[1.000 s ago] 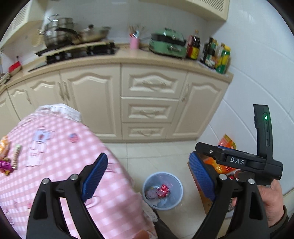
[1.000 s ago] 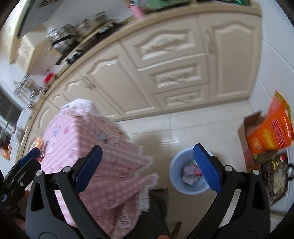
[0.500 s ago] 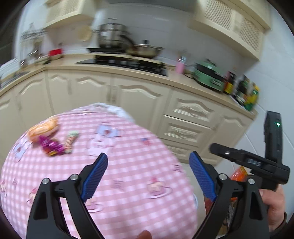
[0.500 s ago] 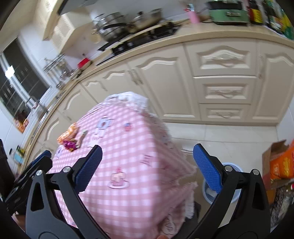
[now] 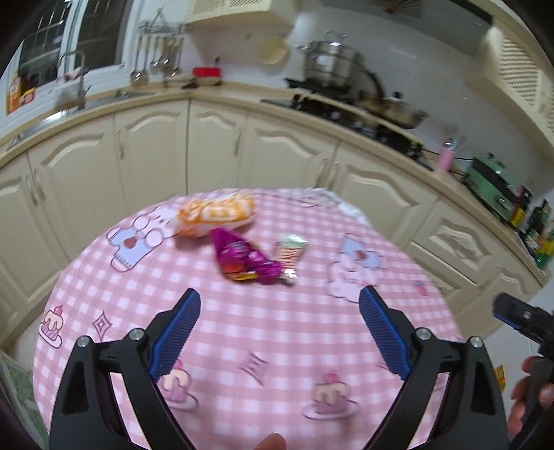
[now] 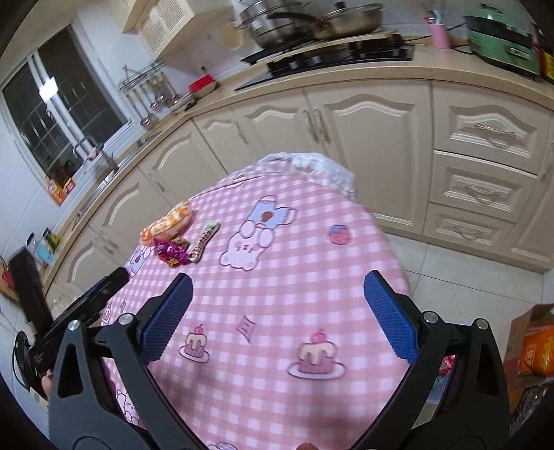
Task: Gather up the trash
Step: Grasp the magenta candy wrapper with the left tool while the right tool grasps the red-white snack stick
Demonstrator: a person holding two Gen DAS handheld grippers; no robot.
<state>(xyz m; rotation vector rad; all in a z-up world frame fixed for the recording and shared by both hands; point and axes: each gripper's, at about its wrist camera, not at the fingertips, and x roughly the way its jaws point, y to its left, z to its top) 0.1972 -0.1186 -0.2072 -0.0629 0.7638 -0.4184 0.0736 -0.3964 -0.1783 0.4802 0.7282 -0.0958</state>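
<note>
Three wrappers lie together on the pink checked tablecloth (image 5: 277, 332): an orange snack bag (image 5: 214, 214), a crumpled purple wrapper (image 5: 244, 259) and a small striped wrapper (image 5: 290, 247). My left gripper (image 5: 278, 332) is open and empty, hovering just short of the purple wrapper. In the right wrist view the same orange snack bag (image 6: 166, 223), purple wrapper (image 6: 171, 252) and striped wrapper (image 6: 204, 239) sit at the table's far left. My right gripper (image 6: 277, 313) is open over the tablecloth (image 6: 294, 277), well away from them. The bin is hidden except for a blurred sliver at the right wrist view's lower right.
Cream kitchen cabinets (image 5: 221, 152) and a counter with stove and pots (image 6: 311, 20) curve around behind the table. A cardboard box with an orange bag (image 6: 535, 349) stands on the tiled floor (image 6: 467, 277) at the right. The other gripper's body (image 6: 79, 311) shows at left.
Both grippers have swung up and left from the floor bin to the table top. The wrappers now lie straight ahead of the left gripper. Both stayed open.
</note>
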